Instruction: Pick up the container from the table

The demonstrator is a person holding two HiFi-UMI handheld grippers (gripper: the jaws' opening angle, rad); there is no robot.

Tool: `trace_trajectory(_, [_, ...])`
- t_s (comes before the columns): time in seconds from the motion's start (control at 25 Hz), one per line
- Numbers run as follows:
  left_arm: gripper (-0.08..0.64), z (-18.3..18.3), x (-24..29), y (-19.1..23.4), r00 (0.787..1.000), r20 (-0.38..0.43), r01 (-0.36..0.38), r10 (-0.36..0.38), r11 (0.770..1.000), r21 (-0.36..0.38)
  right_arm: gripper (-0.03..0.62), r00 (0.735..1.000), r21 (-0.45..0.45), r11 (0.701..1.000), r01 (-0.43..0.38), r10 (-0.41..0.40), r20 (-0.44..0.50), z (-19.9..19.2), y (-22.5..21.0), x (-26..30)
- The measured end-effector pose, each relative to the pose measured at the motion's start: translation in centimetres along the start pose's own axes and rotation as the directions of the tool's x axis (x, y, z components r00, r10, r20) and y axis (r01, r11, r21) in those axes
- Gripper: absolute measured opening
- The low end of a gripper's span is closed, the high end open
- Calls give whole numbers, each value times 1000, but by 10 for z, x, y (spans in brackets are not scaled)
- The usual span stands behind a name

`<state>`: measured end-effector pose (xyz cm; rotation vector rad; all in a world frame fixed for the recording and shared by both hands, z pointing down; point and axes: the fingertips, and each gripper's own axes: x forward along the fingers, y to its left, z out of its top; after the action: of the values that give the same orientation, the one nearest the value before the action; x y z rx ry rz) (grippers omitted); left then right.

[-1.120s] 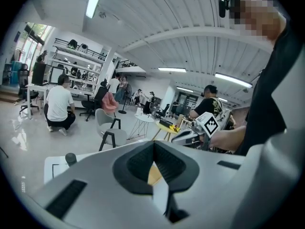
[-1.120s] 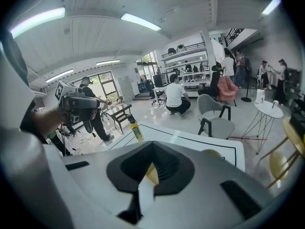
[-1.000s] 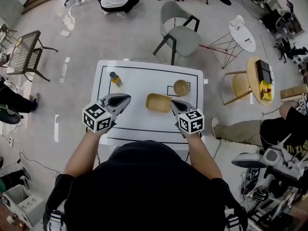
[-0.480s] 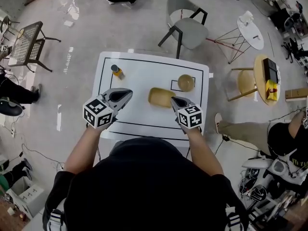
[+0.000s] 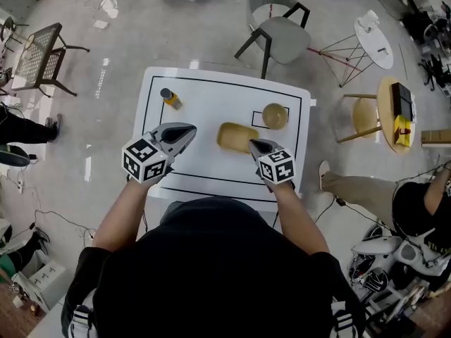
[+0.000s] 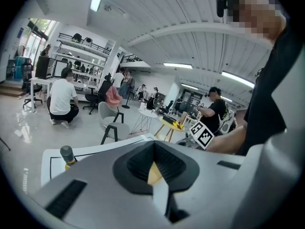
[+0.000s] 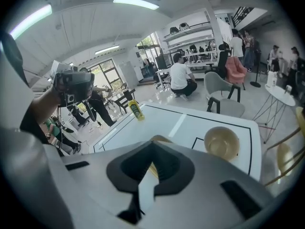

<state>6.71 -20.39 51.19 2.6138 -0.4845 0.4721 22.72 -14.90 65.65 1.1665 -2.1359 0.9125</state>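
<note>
Container [image 5: 236, 136], an oblong tan dish, lies flat near the middle of the white table [image 5: 211, 108], inside the black line drawn round the tabletop. In the right gripper view only its rim [image 7: 160, 139] shows above the jaws.

The right gripper [image 5: 251, 143] is closest to it. Its tip sits at the dish's near right end in the head view, and I cannot tell whether it touches. Its jaws are pressed together with nothing between them [image 7: 152, 149], and it points downward toward the table.

Just beyond the dish, to the right, a round tan bowl [image 5: 275, 115] stands upright on a small black square marked on the table. The bowl is close to the dish but apart from it, and it looks empty from the right gripper view [image 7: 221, 143].

The left gripper [image 5: 191, 128] is on the dish's left side, clearly apart from it. Its jaws are also closed on nothing [image 6: 153, 146], and a sliver of the tan dish shows behind them.

Further off, near the table's far left corner, stands a small yellow bottle [image 5: 169, 98] with a dark cap. A grey chair [image 5: 280, 35] is on the floor beyond the table's far edge.
</note>
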Motion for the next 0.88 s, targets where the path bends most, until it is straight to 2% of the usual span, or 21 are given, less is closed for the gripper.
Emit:
trace_trajectory(0.44, [6,-10,11,9,1000,-3,-7,7,999,-33,11,997,-62,997,-49,45,-66,-15,4,23])
trace_trajectory(0.56, [6,-15,11,11,1000,-5,-12,12,999,-46,48,994,-67,996,-60,53,-101,-24,5,29])
trace_trajectory(0.88, [6,-24,14,18,1000,-9,-19,19,998,-67,60,986,-91,993,-80,66,-151,-38,6,43])
